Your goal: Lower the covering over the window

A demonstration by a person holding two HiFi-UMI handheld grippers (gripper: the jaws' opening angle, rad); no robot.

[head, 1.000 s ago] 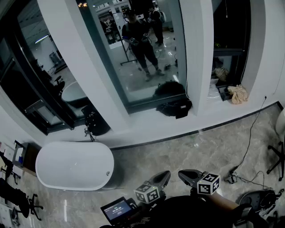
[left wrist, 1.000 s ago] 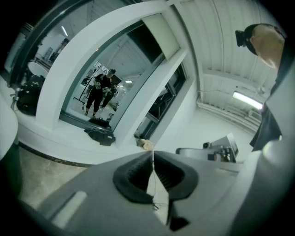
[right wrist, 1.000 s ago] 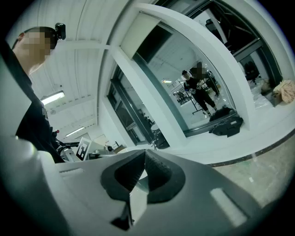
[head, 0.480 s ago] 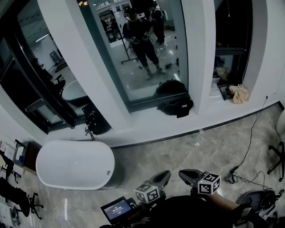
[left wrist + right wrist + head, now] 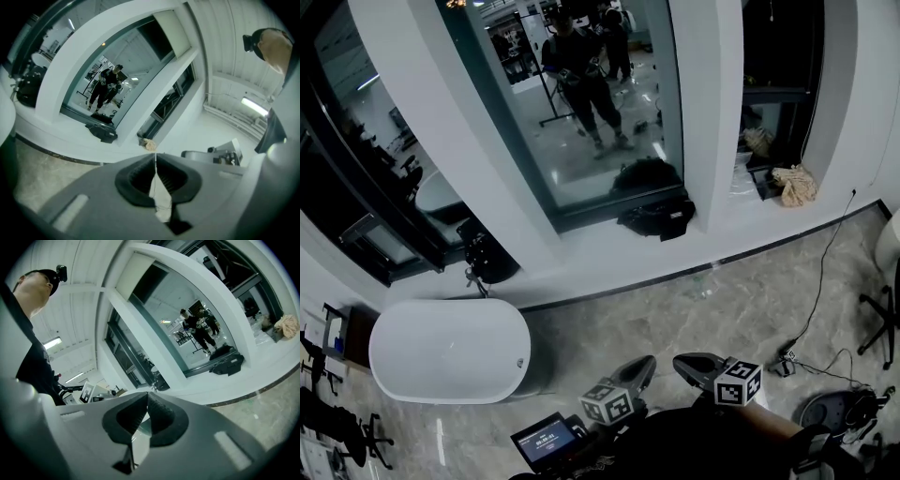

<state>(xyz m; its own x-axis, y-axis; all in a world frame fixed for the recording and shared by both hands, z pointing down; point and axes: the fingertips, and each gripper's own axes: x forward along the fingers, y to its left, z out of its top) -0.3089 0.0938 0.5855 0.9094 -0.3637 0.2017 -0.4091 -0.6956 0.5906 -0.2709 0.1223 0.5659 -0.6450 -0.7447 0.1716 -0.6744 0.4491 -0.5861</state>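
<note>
window bay, covering raised, both claws closed

- window (image 5: 609, 169): tall glass pane between white piers, well ahead of the claws.
- covering (image 5: 172, 27): pale panel across the top of the opening only; the glass below it is bare.
- left claw (image 5: 155, 158): jaws together, nothing between them.
- right claw (image 5: 146, 394): jaws together, empty.
- both claws are held low above the floor (image 5: 694, 309).
- black bag (image 5: 656, 217): lies on the sill (image 5: 609, 258).
- white bathtub (image 5: 450, 352): stands at left.
</note>
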